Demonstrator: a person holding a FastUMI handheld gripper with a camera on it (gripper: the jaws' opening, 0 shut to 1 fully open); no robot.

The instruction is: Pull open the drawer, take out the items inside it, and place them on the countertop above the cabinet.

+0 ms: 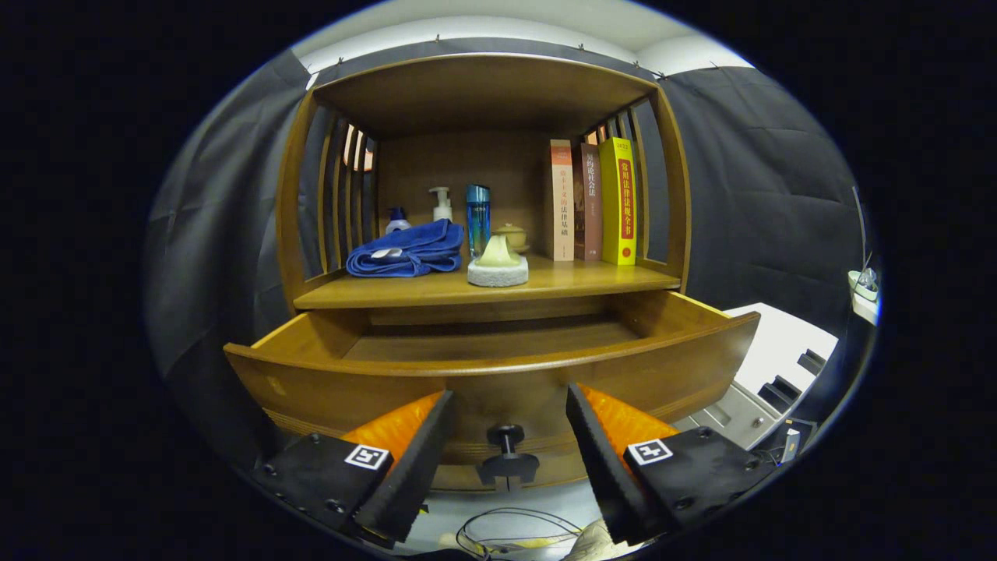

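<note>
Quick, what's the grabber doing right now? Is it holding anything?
Hand-held gripper: open, holding nothing; its fingers sit either side of the drawer knob without touching it, in front of the pulled-out drawer.

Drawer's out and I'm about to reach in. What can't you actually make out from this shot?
- Drawer contents: its front panel hides the near floor; the visible far strip looks bare.
- Jar on the countertop: partly hidden behind the sponge.
- Small bottle: lower part hidden by the blue towel.
- Gripper: open, fingers either side of the knob, not touching.

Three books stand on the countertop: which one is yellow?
The yellow book, the rightmost, beside the cabinet's slatted side; the other two are brown and cream. Jaws open around the drawer knob.
</note>
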